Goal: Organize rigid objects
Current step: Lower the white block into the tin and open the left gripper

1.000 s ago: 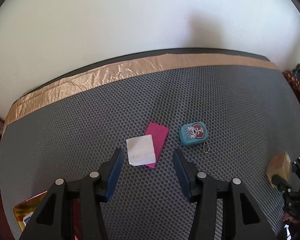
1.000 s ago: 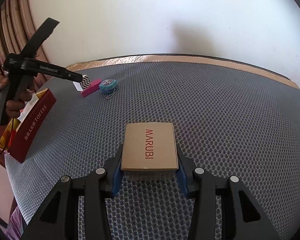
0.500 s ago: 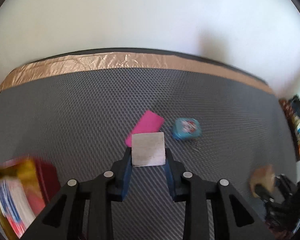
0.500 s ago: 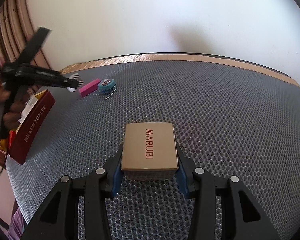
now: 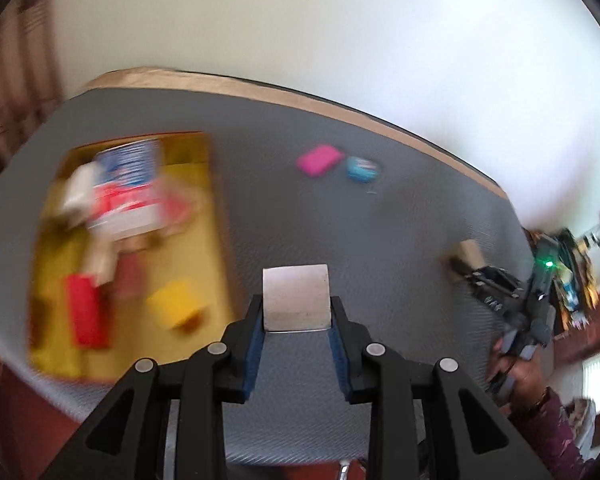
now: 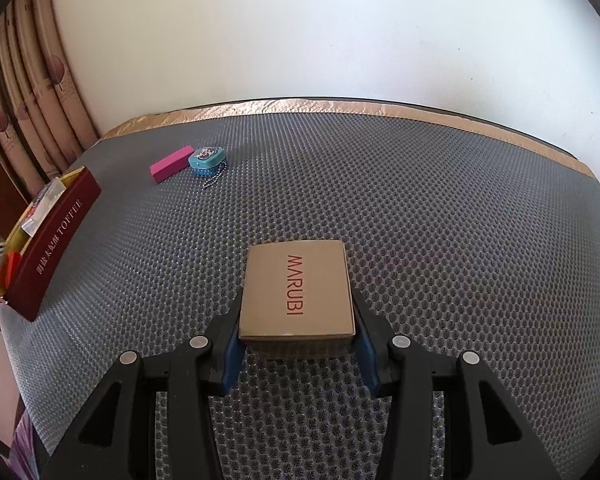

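The surface (image 6: 440, 208) was covered by a grey mat with a honeycomb pattern, and a strip of tan tape (image 6: 340, 106) ran along its far edge, below a white wall (image 6: 320, 28). A curtain (image 6: 24, 92) hung at the left side of the right wrist view.

At the left edge of the surface stood a long red box (image 6: 56, 240) with the word TOFFEE on its side. In the left wrist view, which was strongly blurred, the inside of this box (image 5: 204, 216) was yellow and held several small things in red, white, blue and yellow; I could not tell what each one was.

The right gripper (image 6: 298, 344) was clamped on a flat tan box (image 6: 298, 292) with the red word MARUBI on its lid. This box sat near the middle of the surface, and I could not tell if it was lifted or resting there.

The left gripper (image 5: 296, 320) was closed on a small white card (image 5: 295, 296), held flat between the blue pads above the mat, just to the right of the red box.

Near the far left part of the surface lay a pink block (image 6: 171, 163), and just beside it, on its right, a small teal tin (image 6: 207, 157) with a cartoon picture on the lid and a short bead chain (image 6: 214, 178) in front. Both were well apart from the two grippers.
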A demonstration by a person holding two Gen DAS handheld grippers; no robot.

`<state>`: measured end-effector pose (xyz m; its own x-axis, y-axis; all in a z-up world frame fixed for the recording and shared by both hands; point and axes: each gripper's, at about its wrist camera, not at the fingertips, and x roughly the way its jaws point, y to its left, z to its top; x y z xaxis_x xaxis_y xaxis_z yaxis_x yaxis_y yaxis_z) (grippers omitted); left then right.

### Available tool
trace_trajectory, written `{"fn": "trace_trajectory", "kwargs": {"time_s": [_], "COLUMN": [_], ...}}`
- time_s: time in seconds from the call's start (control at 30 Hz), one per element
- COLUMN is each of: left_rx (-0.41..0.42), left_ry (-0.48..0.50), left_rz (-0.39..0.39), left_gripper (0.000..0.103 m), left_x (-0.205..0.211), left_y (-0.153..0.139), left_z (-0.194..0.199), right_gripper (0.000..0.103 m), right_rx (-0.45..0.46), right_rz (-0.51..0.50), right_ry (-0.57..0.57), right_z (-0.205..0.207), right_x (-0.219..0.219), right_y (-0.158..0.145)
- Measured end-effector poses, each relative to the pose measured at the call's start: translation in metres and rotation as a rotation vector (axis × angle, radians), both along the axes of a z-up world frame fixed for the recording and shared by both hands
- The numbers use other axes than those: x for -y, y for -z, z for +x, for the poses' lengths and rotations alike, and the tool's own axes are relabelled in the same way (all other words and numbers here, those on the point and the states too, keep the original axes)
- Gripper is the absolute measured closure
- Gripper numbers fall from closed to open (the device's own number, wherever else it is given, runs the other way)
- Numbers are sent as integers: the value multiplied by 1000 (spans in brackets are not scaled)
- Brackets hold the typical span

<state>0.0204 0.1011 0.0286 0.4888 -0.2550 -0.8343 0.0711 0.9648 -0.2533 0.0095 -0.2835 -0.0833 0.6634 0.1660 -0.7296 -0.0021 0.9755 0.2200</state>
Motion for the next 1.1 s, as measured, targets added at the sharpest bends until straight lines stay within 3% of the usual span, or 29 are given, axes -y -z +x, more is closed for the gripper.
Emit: {"fn": "trace_trajectory", "kwargs": {"time_s": [0.23,0.37,0.43,0.53,0.63,0.93,1.1], "left_rx": [51,50,41,30,38,34,56], "left_ry": [-181,-189,-175,-177,-173,-150,-155], "left_rz": [157,209,197,199,268,370,420], "left_gripper": [73,73,73,73,73,72,65], "left_x": [-88,-112,-122,-125,-125,-119,-113], "left_y": [-2,6,12,18,26,42,42], "left_z": [-6,9,19,29,38,48,42], "right_gripper": [59,59,60,60,60,60,60], "right_rx": [-19,-22,-27,-28,-31,-32,-32], "right_rz": [-18,-28,-31,-34,-36,-38,-38], "right_ry": [2,9,11,12,14,14,16], "right_z": [5,7,9,9,10,9,9], "right_x": [-6,-12,-13,-14,-14,-15,-14], "right_y": [1,3,4,5,5,6,6]}}
